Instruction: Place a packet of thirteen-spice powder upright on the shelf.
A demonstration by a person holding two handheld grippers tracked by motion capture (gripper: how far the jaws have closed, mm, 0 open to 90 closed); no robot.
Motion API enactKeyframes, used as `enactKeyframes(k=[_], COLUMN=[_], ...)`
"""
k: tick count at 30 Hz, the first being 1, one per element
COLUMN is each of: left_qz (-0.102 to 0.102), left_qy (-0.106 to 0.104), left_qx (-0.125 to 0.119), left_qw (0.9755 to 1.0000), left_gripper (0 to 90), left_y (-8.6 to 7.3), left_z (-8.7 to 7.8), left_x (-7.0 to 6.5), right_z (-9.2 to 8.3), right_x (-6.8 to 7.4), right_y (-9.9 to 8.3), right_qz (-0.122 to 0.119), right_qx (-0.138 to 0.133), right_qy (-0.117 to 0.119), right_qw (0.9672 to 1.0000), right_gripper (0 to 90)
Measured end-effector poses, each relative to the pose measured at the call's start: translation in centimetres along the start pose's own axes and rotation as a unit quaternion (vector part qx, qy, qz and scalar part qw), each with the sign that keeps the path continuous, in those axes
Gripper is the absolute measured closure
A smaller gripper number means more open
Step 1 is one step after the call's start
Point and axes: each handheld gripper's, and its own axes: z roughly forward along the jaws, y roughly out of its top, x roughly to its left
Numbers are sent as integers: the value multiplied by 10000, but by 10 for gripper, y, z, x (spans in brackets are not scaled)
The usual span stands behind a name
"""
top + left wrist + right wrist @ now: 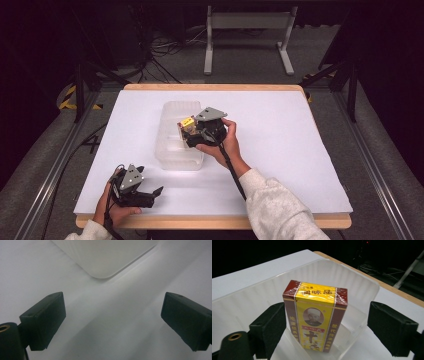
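We see the person's right hand (226, 145) reaching forward over the middle of the white table (280, 150), the sleeved forearm coming in from the bottom edge at an angle, the wrist turned so that the right gripper (192, 134) points left into a clear plastic bin (172, 112). The left hand (112, 207) rests low at the near left corner of the table, its left gripper (152, 192) lying close to the surface and aimed right, toward the bin but well apart from it.

Around the table we make out dark floor, a grey metal stand (247, 35) beyond the far edge, loose cables (165, 47) beside it, and black rails on both sides. The bin is translucent with a rounded rim; in the left gripper view one rounded corner of it (105, 260) sits ahead of the jaws, with bare white surface between.

In the right gripper view a red and yellow box (317, 315) printed with Chinese characters and a small portrait stands upright inside the bin (362, 287), near the bin's wall. The right gripper (337, 327) stands wide: the left jaw is at the box's side, and we cannot tell whether it touches; the right jaw is clearly apart from the box. The left gripper (112, 322) is spread wide too, with nothing between its jaws.
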Motion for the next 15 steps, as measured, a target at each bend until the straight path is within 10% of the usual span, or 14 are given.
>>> enactKeyframes(k=[15], left_qz=[15], left_qy=[19], left_qx=[114], left_qw=[9999], left_gripper=[64], left_y=[1], left_z=[3], left_x=[0], right_z=[-29], right_x=[-14], right_y=[-9], right_qz=[-382], right_qx=[157], right_qy=[-181], right_qw=[9990], right_gripper=[139])
